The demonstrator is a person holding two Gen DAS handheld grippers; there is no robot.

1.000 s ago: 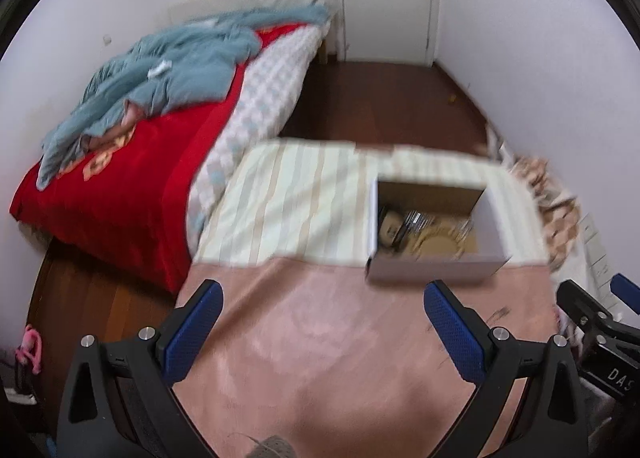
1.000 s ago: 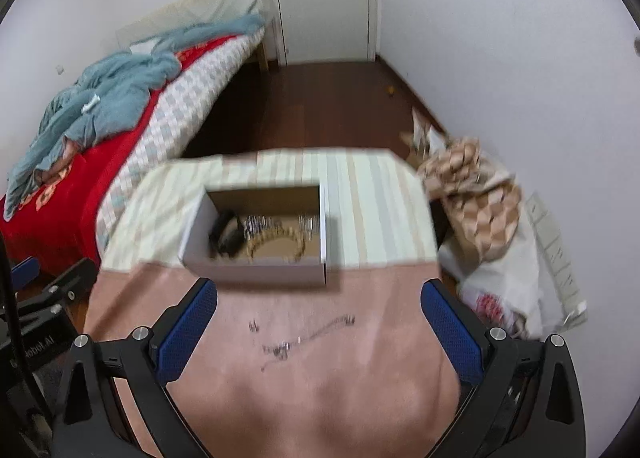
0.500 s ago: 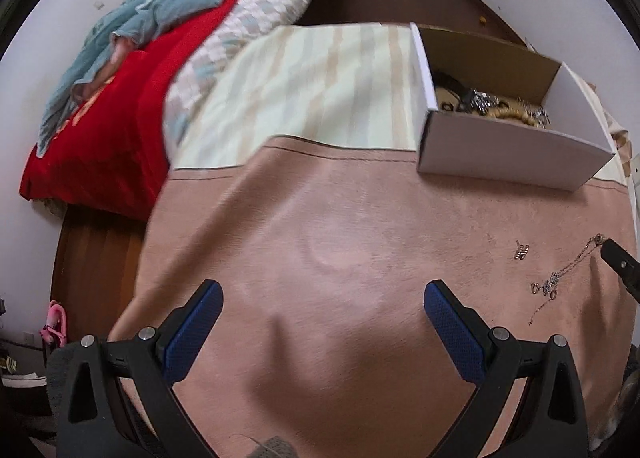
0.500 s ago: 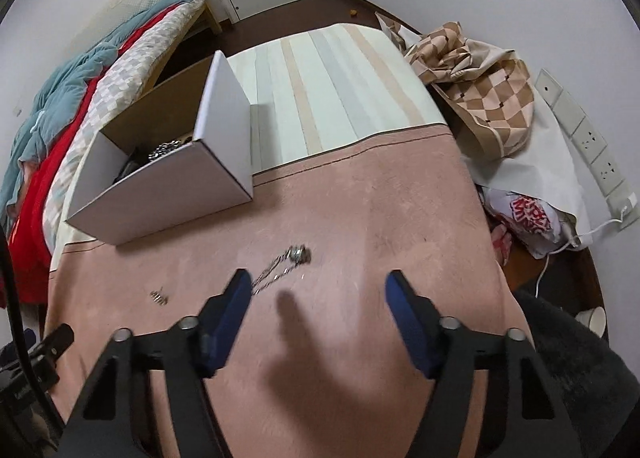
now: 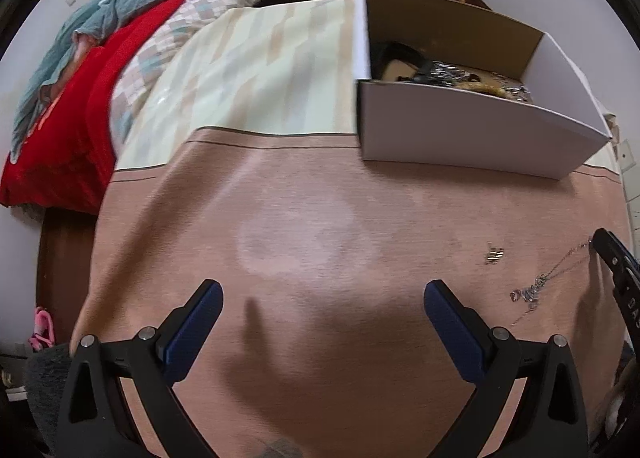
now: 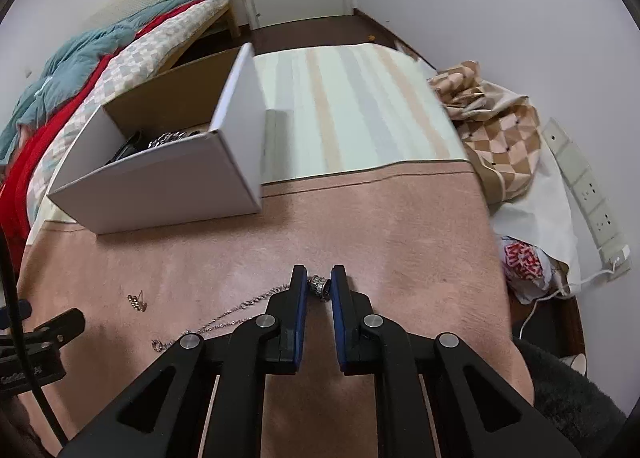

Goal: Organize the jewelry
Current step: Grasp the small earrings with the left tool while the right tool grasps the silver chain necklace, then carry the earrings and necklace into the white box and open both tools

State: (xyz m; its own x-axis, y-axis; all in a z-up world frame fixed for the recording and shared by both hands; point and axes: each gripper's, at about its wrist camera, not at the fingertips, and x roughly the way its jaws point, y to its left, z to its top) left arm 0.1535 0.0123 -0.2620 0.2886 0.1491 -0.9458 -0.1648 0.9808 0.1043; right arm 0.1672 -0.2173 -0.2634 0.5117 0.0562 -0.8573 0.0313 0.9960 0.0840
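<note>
A silver necklace [image 6: 240,308] lies on the pink cloth; its chain trails left and its ring-shaped pendant [image 6: 320,285] sits between my right gripper's [image 6: 319,270] fingertips. The jaws are closing and both pads touch the pendant. The left wrist view shows the same necklace [image 5: 536,290] at far right. A small gold piece [image 6: 137,301] lies left of the chain, also visible as a small piece [image 5: 494,256]. A white cardboard box [image 6: 160,190] behind holds several jewelry items [image 5: 444,74]. My left gripper [image 5: 323,286] hangs open over bare cloth, with nothing between its fingers.
The table carries a pink cloth [image 5: 320,218] in front and a striped cloth [image 6: 352,106] behind. A bed with a red cover [image 5: 60,130] stands to the left. A checked bag [image 6: 500,138], a white bag and a power strip [image 6: 588,194] lie to the right.
Both grippers have dropped close to the table. My right gripper's jaws went from wide apart to nearly together around the pendant. The left jaws stay wide.
</note>
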